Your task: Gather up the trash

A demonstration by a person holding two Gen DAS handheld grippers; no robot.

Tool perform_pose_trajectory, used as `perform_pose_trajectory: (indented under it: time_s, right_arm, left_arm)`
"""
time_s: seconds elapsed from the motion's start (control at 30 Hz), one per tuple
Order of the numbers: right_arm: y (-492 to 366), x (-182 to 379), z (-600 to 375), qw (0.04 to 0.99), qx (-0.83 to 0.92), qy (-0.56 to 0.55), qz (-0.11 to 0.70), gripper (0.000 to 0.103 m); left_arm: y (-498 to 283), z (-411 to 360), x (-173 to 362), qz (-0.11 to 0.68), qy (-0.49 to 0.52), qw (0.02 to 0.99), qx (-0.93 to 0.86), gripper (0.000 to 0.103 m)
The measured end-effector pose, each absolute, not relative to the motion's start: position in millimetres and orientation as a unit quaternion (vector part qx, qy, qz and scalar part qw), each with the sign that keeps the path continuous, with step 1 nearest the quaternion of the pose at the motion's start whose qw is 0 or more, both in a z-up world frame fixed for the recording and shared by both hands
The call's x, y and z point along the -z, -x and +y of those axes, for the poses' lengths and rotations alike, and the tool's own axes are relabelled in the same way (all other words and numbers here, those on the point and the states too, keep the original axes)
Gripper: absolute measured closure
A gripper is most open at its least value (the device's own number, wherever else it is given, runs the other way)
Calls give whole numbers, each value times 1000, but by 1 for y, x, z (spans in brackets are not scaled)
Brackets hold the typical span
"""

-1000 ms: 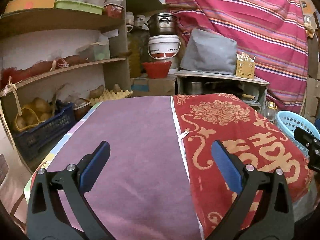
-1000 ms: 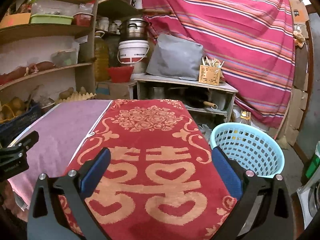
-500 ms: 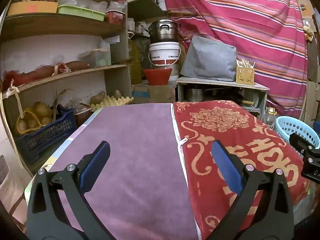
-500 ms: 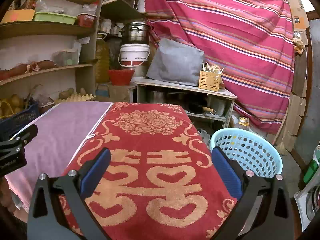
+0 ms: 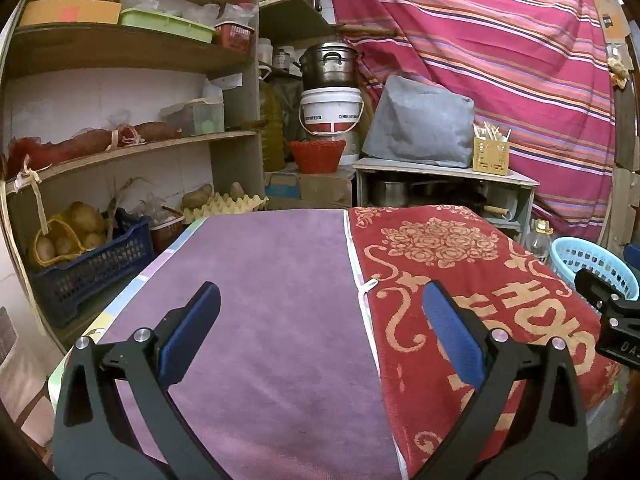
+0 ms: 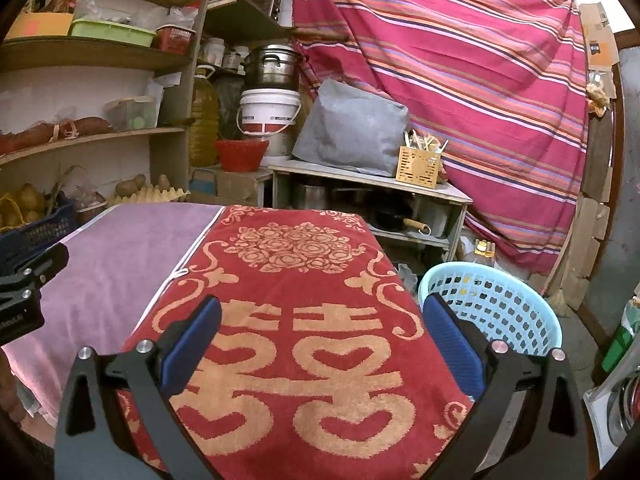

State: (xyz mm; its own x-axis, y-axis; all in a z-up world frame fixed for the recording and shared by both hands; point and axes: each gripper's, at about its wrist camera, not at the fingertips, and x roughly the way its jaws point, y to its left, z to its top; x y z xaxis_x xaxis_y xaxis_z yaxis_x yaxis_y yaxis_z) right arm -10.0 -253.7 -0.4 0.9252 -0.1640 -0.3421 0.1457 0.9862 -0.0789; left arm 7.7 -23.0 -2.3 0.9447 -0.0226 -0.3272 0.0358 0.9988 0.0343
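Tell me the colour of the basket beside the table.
Light blue basket, best seen in the right wrist view.

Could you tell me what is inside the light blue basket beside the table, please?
In the right wrist view, the light blue basket shows only its own perforated walls inside, with no trash visible. The right gripper finger and the near rim hide its bottom, so that part cannot be checked.

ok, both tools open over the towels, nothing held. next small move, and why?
Probably pan both tools to search: the left tool and right tool are open and empty, and no trash shows on the purple towel or red towel. The blue basket stands right of the table.
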Motion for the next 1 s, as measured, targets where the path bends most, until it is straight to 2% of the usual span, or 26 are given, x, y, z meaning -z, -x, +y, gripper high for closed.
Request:
perform_pose_trajectory:
  time_s: [1.0]
  right_arm:
    - [10, 1, -251, 981, 80, 33, 176, 5]
  left_arm:
    - [-3, -25, 1, 158, -20, 987, 19, 5]
